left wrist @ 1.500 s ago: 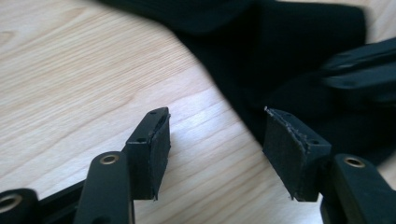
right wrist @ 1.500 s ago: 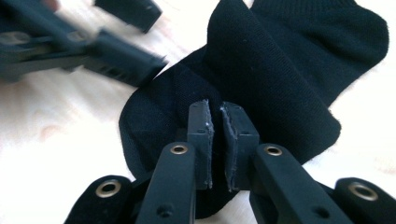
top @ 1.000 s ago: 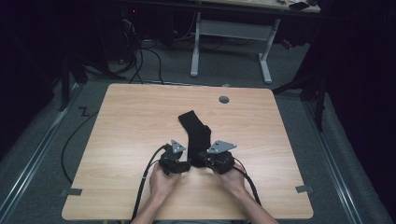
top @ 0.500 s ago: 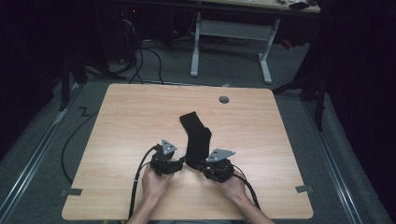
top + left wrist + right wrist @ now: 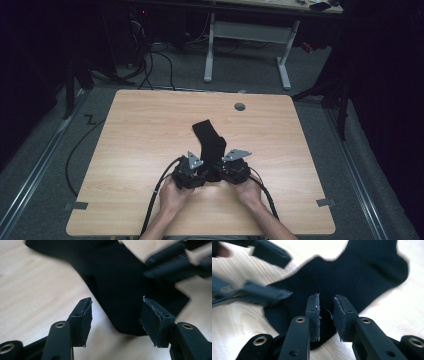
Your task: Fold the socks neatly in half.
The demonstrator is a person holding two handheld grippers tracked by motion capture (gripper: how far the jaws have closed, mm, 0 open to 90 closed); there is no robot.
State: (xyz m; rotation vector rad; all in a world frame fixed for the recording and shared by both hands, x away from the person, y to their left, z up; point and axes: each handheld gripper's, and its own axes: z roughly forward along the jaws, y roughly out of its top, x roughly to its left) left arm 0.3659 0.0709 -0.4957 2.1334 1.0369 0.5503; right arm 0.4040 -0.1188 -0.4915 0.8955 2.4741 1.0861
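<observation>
A black sock [image 5: 210,142] lies flat on the wooden table [image 5: 150,130], its near end between my two grippers. My left gripper [image 5: 202,174] is open, its jaws wide apart just above the sock's [image 5: 120,290] near edge [image 5: 115,315]. My right gripper [image 5: 221,173] sits over the sock [image 5: 362,272] with only a narrow gap between its pads [image 5: 327,312]. Its jaws have just closed a little after parting, and the pads do not press on the fabric under that gap. The right gripper view also shows the left gripper [image 5: 262,292], blurred, at the left.
A grey cable grommet [image 5: 240,106] is set in the table near its far edge. Behind the table stands a white desk frame [image 5: 245,35], with cables [image 5: 150,65] on the floor at the left. Bare wood lies to either side of the sock.
Both grippers have drawn slightly toward the near edge. The left one swung out to the left and came back beside the sock. The sock lies much as before.
</observation>
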